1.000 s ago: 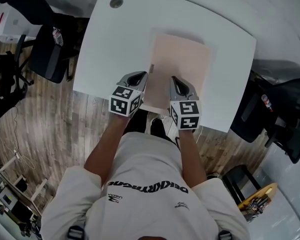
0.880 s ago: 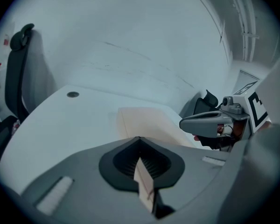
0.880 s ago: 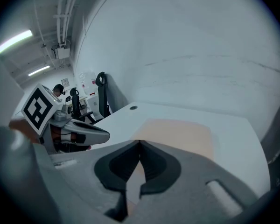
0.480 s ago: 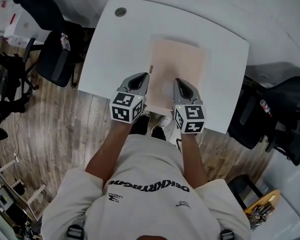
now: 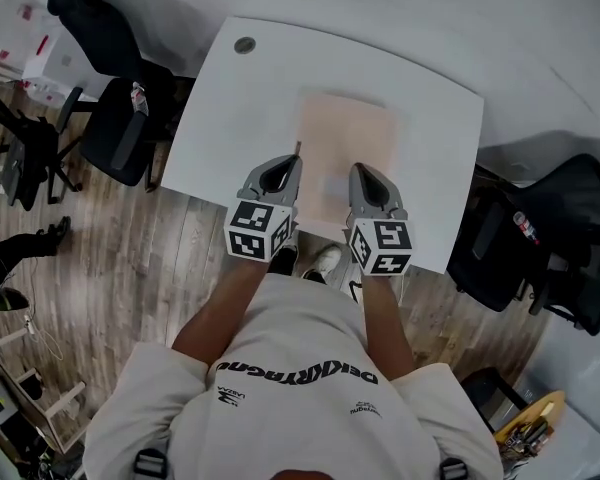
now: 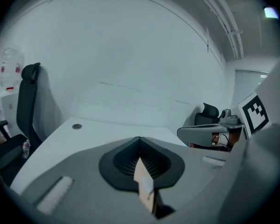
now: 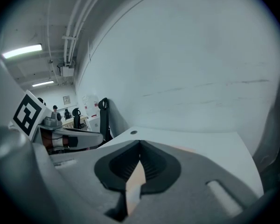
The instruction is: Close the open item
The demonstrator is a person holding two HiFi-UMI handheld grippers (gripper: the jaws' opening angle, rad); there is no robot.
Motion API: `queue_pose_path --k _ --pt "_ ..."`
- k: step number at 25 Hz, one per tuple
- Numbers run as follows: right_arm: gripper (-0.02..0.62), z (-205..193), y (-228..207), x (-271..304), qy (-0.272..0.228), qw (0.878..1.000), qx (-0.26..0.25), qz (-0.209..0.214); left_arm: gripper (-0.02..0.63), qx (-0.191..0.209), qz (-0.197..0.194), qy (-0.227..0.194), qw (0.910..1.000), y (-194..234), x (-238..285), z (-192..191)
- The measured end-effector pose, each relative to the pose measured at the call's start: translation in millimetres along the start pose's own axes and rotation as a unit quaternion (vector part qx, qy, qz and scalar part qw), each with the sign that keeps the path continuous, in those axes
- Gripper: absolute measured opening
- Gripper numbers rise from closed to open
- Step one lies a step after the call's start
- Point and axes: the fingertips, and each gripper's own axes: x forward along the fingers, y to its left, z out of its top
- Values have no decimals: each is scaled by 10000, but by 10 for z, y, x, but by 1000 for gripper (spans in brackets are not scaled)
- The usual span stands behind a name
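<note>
A pale pink flat item [image 5: 350, 133], like a folder or a thin book, lies flat on the white table [image 5: 230, 108] with its cover down. My left gripper [image 5: 292, 160] hovers over its near left edge, jaws pressed together. My right gripper [image 5: 356, 168] hovers over its near right part, also shut. In the left gripper view the left gripper [image 6: 140, 138] has its tips touching, and a pale pink sliver shows through the gap behind them. The right gripper [image 7: 140, 143] looks the same in its own view. Neither holds anything that I can see.
A round cable hole [image 5: 245, 45] sits at the table's far left corner. Black office chairs stand at the left [image 5: 110, 118] and at the right [image 5: 550, 248] of the table. A white wall runs behind it, and wooden floor [image 5: 110, 268] lies below.
The view has pulled back and the table looks smaller. Both grippers stay shut and side by side over the item's near edge, which now lies a little farther from them.
</note>
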Motion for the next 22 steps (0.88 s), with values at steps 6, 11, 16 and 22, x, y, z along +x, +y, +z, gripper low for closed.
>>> queue_pose_path --k 6,11,16,22 --pt "0 195 21 -140 -331 9994 -27 -34 3 130 4 -289 9995 -142 -134 168" --pt "0 392 74 -264 -623 9980 -126 -42 3 370 7 -586 9976 -262 -243 353" --pt "0 563 87 -360 -853 9962 -191 -25 3 521 -38 -867 9949 -388 -323 524" --pt "0 667 161 -411 -974 9949 -275 -21 3 533 -77 -1024 9933 -404 -409 629"
